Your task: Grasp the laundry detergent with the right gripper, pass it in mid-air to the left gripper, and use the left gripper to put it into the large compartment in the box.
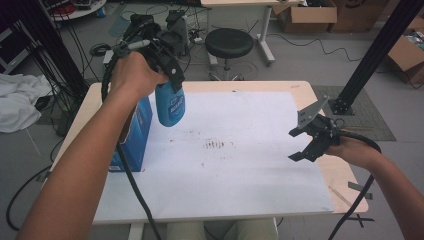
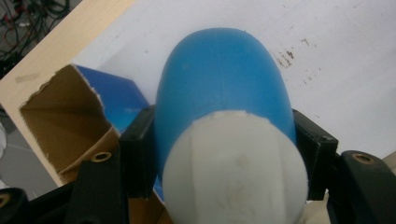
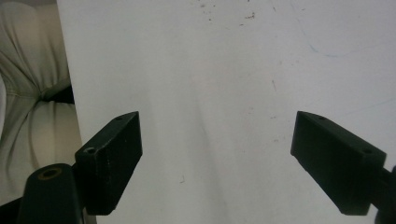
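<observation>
Blue plastic bottle with white cap: hangs above the worktop's 10 o'clock area, just beside the open blue cardboard box.
Left gripper: jaws clamped on the bottle's sides near the cap.
Right gripper: at 3 o'clock, jaws spread wide, nothing between them.
Slip risk: smooth rounded plastic; a loosened squeeze could let it slide out.
Collision risk: lowering off-line could catch the box's torn rim and tip it.
White paper sheet: a drop would land here.

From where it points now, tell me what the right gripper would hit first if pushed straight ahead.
Probably the white sheet on the table: the right gripper, jaws open and empty, looks down on bare paper, nothing between. Depth is unclear.
</observation>
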`<state>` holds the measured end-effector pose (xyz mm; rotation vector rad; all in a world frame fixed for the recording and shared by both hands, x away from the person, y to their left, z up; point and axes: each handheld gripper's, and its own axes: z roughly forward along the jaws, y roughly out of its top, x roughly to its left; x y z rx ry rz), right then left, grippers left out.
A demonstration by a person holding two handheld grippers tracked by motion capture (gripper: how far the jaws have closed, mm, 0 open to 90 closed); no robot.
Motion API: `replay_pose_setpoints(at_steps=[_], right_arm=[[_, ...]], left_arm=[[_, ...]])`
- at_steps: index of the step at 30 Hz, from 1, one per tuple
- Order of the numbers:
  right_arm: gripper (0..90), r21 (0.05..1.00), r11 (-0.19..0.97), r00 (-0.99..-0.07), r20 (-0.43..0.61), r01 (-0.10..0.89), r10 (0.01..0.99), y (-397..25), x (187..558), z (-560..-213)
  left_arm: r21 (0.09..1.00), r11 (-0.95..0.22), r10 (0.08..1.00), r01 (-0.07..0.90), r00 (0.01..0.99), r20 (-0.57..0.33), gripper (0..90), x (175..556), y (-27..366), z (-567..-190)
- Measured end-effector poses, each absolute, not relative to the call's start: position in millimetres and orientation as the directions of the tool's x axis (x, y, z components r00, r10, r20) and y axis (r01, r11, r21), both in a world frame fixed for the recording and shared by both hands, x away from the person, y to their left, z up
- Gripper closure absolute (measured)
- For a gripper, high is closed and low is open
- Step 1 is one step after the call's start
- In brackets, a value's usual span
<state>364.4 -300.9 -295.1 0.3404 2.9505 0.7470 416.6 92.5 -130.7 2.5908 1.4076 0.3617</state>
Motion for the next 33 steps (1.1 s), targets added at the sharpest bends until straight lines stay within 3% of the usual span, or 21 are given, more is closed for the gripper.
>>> replay_pose_setpoints(at_steps=[14, 33], right_arm=[[15.8, 0.483, 0.86, -0.977, -0.034, 0.167, 0.209, -300, 364, -298], [15.9, 0.486, 0.86, -0.979, -0.043, 0.155, 0.201, -301, 364, -299]], left_arm=[[0.347, -0.31, 0.951, 0.885, 0.297, 0.089, 38.0, 414, 131, -99], [0.38, -0.131, 0.991, 0.915, 0.106, 0.087, 38.1, 395, 190, -83]])
